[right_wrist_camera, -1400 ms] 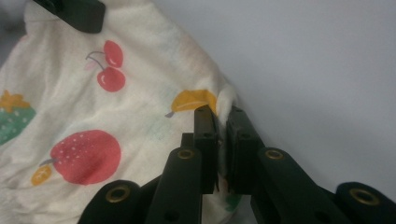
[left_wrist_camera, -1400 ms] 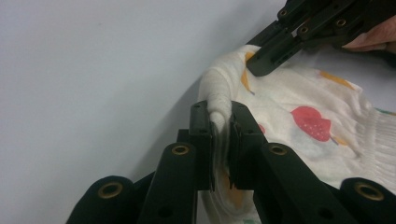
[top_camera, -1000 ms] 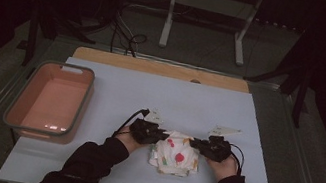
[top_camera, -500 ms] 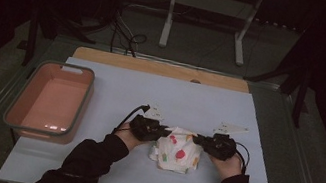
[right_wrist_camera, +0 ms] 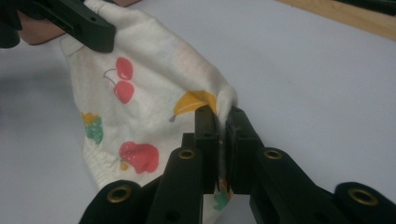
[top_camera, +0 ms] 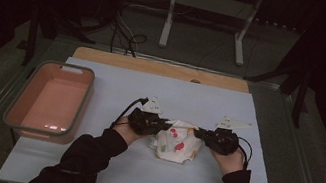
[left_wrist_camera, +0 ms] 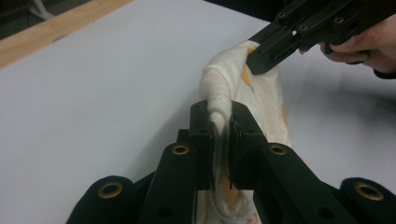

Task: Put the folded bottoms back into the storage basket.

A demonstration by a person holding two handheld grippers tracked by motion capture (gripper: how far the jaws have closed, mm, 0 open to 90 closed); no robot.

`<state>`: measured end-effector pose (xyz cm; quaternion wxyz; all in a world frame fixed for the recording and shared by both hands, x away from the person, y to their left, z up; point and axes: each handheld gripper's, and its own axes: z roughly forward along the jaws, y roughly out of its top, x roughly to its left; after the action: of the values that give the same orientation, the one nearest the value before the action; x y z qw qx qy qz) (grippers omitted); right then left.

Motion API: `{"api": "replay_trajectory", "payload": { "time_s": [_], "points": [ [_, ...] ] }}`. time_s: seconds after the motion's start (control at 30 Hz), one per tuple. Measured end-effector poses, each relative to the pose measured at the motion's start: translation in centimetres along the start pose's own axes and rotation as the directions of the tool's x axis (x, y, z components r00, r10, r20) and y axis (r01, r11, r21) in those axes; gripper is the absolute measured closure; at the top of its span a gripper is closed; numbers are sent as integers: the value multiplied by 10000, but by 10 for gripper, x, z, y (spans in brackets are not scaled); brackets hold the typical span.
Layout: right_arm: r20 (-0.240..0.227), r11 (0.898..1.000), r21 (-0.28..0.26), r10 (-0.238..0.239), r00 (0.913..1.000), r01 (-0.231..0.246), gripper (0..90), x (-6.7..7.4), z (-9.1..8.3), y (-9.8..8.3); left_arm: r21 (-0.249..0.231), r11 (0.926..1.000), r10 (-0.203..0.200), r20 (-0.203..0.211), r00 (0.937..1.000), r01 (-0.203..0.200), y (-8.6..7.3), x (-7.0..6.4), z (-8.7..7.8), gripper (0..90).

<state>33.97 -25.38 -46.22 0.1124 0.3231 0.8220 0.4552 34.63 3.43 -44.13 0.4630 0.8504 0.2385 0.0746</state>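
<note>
Both grippers on cloth corners

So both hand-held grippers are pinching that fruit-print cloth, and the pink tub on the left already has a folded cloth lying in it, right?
Not quite. Both the left hand-held gripper and the right hand-held gripper are shut on the fruit-print cloth, but the pink tub on the left has nothing in it; the high view shows its bare bottom.
</note>
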Motion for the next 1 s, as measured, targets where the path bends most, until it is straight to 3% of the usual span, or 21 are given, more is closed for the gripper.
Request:
{"api": "replay_trajectory", "payload": {
  "time_s": [0.4,1.0],
  "points": [
    [-126,9996,-262,79,9999,-82,856,3,4,14,-121,9999,-107,80,9999,108,4,7,-13,829],
    [-427,9992,-211,-361,9984,352,856,18,17,37,-73,9997,-224,-153,9996,223,-1,17,-43,829]
  ]
}}
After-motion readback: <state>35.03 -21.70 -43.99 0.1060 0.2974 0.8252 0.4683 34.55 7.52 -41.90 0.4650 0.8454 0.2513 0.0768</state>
